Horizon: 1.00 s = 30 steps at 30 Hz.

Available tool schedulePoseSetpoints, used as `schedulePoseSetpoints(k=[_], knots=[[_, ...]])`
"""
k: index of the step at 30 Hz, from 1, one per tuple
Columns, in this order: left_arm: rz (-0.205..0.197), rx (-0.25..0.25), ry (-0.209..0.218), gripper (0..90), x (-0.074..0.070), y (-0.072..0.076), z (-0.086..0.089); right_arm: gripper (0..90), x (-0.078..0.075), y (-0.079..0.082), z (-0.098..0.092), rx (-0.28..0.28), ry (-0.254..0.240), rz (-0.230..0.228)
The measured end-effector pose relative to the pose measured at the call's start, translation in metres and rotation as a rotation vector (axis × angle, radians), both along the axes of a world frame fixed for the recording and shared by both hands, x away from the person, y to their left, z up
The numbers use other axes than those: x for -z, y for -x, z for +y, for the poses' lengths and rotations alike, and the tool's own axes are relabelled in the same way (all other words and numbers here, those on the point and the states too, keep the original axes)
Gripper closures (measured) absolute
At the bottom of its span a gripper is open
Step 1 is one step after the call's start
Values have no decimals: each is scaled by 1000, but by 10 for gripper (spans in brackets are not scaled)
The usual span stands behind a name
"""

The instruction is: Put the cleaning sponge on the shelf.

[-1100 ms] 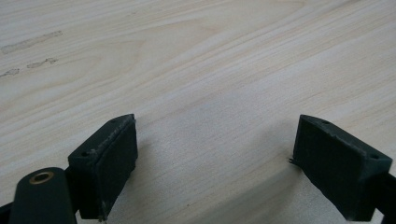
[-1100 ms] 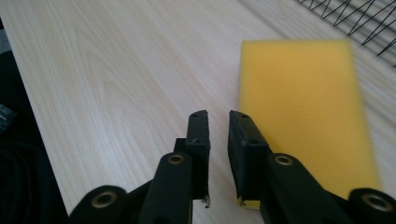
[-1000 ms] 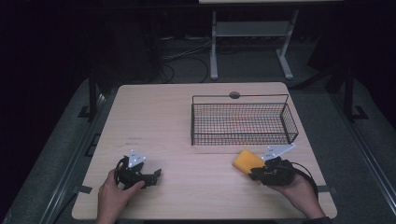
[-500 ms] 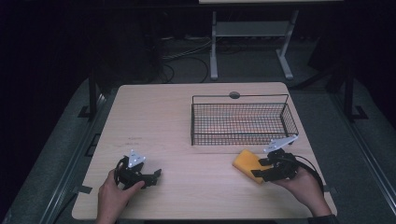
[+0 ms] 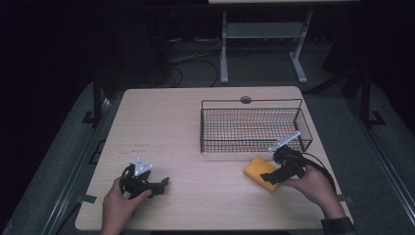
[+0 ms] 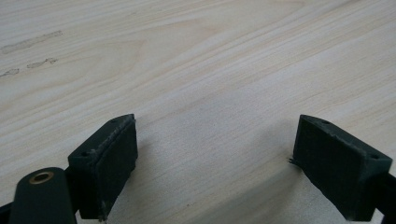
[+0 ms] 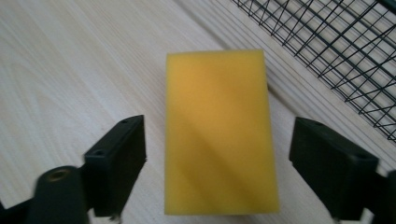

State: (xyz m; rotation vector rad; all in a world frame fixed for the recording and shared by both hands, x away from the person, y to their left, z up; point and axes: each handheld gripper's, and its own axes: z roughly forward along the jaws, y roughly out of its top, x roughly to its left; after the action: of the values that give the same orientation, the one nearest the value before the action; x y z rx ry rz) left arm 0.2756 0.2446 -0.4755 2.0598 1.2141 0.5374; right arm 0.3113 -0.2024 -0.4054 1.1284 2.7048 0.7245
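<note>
A yellow sponge [image 5: 261, 173] and a black wire basket [image 5: 254, 126] are borne by the pale wooden table [image 5: 166, 127].

No readable text or labels

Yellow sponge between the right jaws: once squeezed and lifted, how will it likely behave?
The yellow sponge looks like plain foam, so it probably dents under the open right gripper rather than staying stiff. It is likely light for its size. Its matte surface suggests little slipping. Lying flat on the table, the slab seems unlikely to roll or tip.
</note>
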Motion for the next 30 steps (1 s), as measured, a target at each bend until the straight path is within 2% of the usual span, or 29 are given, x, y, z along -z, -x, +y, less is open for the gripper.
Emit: schedulePoseSetpoints(k=[10,20,30], knots=[[2,0,-1,130,0,0,0,141,10,-13,13,-35,50,54],[2,0,-1,130,0,0,0,138,20,-20,24,-61,106,67],[2,0,-1,130,0,0,0,139,34,-24,29,-62,156,77]])
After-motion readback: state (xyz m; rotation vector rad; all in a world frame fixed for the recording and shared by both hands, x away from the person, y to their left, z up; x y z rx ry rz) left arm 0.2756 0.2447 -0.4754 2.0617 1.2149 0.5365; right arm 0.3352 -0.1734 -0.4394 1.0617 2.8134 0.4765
